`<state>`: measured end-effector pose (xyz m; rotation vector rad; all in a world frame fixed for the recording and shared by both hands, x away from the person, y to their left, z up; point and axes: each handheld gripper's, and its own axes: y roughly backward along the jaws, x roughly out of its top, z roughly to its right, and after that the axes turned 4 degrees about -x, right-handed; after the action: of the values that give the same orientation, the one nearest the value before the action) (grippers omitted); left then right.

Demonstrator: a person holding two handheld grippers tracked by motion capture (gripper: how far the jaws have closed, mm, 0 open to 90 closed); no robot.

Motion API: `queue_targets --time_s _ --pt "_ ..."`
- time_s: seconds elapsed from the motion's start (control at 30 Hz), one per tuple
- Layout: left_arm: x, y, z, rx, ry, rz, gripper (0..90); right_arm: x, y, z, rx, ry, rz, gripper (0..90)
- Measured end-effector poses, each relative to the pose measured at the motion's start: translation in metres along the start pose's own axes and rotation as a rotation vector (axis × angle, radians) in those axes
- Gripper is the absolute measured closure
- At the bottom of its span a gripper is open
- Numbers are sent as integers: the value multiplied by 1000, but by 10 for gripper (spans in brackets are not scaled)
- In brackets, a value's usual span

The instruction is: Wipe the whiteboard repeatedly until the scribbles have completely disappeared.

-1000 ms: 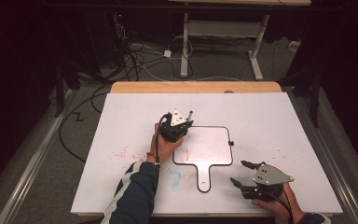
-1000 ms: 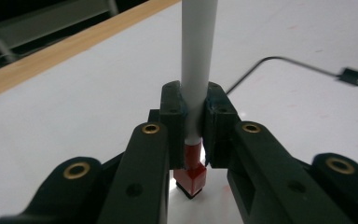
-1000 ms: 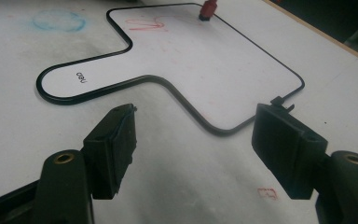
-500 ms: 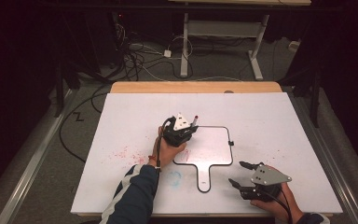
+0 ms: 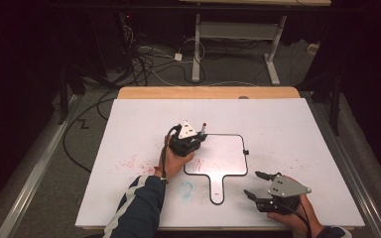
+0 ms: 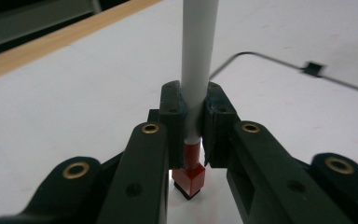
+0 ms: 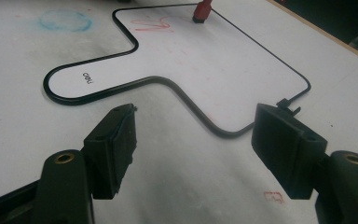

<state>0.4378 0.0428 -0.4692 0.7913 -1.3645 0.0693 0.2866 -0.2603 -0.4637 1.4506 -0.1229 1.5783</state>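
High view: left gripper [image 5: 194,140] poised over the upper-left corner of the paddle-shaped whiteboard [image 5: 228,158], clamped on a white marker [image 5: 203,128] standing nearly upright, tail end poking up past the grey plate. Red scribble [image 5: 199,165] on the board's left part, just below the gripper. Blue smudge [image 5: 185,188] on the table cover left of the board's handle; faint red speckles farther left. Right gripper [image 5: 254,184] parked right of the handle, off the board, jaws spread and holding nothing.

Left gripper view: pads pressed tight on the white barrel [image 6: 196,56] just above the red tip section [image 6: 190,179], tip down at or just above the board surface; contact hard to tell. Board's black rim [image 6: 261,58] curving away behind.

Right gripper view: both jaws wide apart, nothing between, aimed at the board from its handle side. Red tip [image 7: 201,13] seen at the far edge, beside the red scribble [image 7: 149,23].

Likely risks: board unheld, so sideways drag from the pen stroke could slide or turn it and smear the line. Grip sitting low on the barrel, so too much downward push could let the marker slip up through the pads or tilt.
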Motion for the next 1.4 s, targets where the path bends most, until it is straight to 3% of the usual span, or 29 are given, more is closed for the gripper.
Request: queue_targets --time_s 0.1,0.2,0.23,0.37,0.47,0.6,0.63,0.77,0.87,0.93,1.07,1.17,1.27,1.37,1.4 --pt "2 -2 7 -15 -17 -16 786 1 0 -1 1 4 1 320" --pt "0 0 2 13 -20 -17 786 1 0 -1 2 7 4 320" --pt "0 1 -4 26 -39 -12 786 1 0 -1 2 7 4 320" --pt "-6 11 -25 122 3 -33 786 0 1 -1 1 2 0 320" --pt "-9 15 -35 140 51 -21 786 0 1 -1 2 1 1 320" --pt "-10 14 -32 107 86 -4 786 0 0 -1 7 4 1 320" --pt "-8 12 -28 80 87 1 786 0 0 -1 8 4 0 320" --pt "-2 4 -4 12 2 -7 786 1 0 -1 8 3 0 320" --pt "0 3 7 9 -51 -34 786 0 -1 -1 9 6 -2 320" --pt "0 5 2 38 -65 -48 786 0 0 -2 9 7 -1 320" --pt "-5 14 -23 109 -20 -64 786 1 1 -2 7 9 2 320" --pt "-9 21 -34 113 41 -48 786 0 1 -2 7 6 1 320" --pt "-10 21 -29 82 54 -36 786 0 0 -1 8 8 -2 320" --pt "-7 14 -13 22 41 -24 786 1 0 -2 8 11 -3 320" --pt "-4 9 -7 -7 13 -12 786 1 -1 -2 9 12 -4 320"
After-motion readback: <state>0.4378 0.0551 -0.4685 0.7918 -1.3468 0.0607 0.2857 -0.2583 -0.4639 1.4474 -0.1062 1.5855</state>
